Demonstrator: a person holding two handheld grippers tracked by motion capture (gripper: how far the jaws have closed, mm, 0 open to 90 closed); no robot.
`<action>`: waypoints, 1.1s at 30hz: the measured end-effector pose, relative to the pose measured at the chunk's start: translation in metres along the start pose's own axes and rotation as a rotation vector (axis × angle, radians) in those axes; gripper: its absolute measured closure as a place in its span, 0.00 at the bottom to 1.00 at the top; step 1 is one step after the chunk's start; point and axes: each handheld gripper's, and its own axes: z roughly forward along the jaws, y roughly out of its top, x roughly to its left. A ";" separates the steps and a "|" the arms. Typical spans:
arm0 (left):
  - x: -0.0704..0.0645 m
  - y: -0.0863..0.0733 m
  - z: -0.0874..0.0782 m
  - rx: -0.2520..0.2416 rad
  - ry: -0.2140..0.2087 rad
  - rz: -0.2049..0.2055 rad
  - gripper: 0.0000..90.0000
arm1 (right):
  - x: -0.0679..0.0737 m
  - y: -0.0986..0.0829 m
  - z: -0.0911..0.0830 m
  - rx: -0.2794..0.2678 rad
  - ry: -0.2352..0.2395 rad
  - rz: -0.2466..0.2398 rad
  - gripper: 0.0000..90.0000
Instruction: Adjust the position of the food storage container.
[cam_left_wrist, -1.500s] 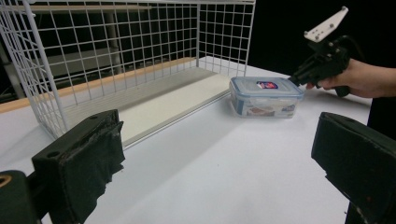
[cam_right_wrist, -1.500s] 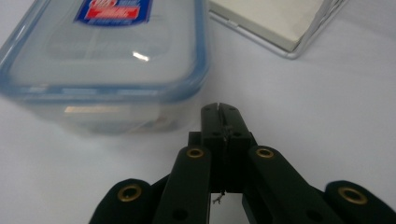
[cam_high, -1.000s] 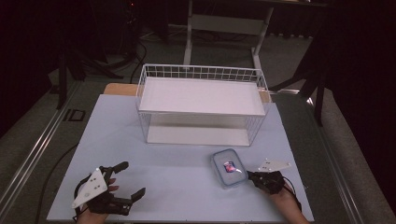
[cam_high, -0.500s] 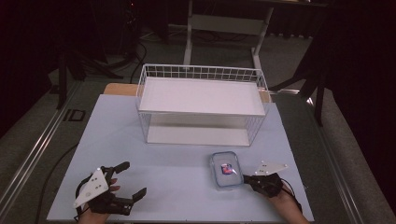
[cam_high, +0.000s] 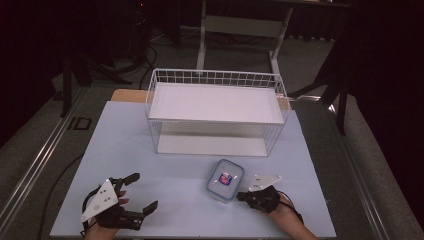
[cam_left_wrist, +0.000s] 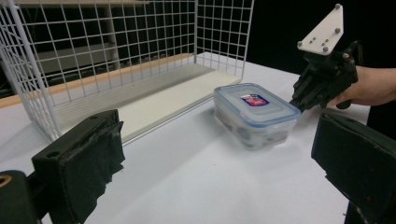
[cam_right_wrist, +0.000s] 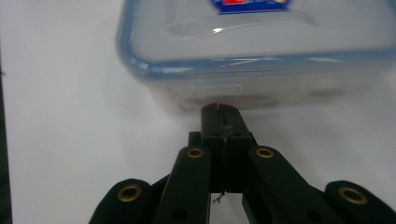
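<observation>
Lidded plastic food container (cam_high: 225, 179) near table's (cam_high: 150, 150) front edge, before wire basket (cam_high: 215, 112); right gripper (cam_high: 243, 196) pressed closed against its end wall, left gripper (cam_high: 140, 195) wide, idle; risk: skidding or tipping under unclamped push.

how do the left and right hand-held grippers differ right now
The left hand-held gripper has its jaws wide apart; the right hand-held gripper has them pressed together. The left one touches nothing and sits apart from the box; the right one's tip is against the box's near wall. The left one lies at the table's left front, the right one at its right front. Both are black with a pale three-cornered plate on top.
</observation>
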 end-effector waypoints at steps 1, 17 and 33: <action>0.000 0.000 0.001 0.004 -0.003 0.000 0.03 | 0.002 0.003 0.005 0.000 0.011 -0.009 1.00; -0.007 0.000 0.000 0.021 -0.012 0.030 0.03 | 0.000 0.006 0.006 0.001 -0.019 -0.035 1.00; -0.003 -0.001 -0.001 0.026 -0.005 0.012 0.03 | 0.031 0.042 0.038 -0.008 0.082 -0.113 1.00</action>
